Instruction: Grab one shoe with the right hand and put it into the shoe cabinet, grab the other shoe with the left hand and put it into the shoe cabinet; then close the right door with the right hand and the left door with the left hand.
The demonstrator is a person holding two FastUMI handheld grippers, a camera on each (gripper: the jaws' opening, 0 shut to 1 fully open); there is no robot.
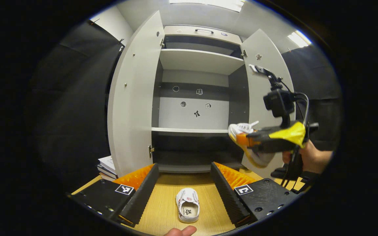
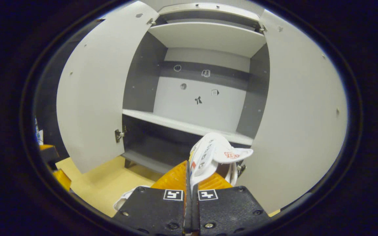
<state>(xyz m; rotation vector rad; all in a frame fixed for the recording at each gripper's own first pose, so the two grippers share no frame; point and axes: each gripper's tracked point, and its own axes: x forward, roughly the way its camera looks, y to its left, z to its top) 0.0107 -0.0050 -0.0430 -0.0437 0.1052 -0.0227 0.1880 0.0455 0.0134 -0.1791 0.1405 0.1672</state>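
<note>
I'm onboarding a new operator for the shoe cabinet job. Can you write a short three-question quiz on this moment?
1. True or false: both cabinet doors stand open.
2. Which gripper holds a shoe? A) left gripper B) right gripper C) neither
3. Fill in: the second shoe lies on the wooden ____, between the open left gripper's fingers in the left gripper view.

Key:
1. True: the left door and right door are swung out from the shoe cabinet.
2. B: the right gripper is shut on the held shoe; the left gripper is open.
3. floor: the second shoe rests there, untouched.
</note>
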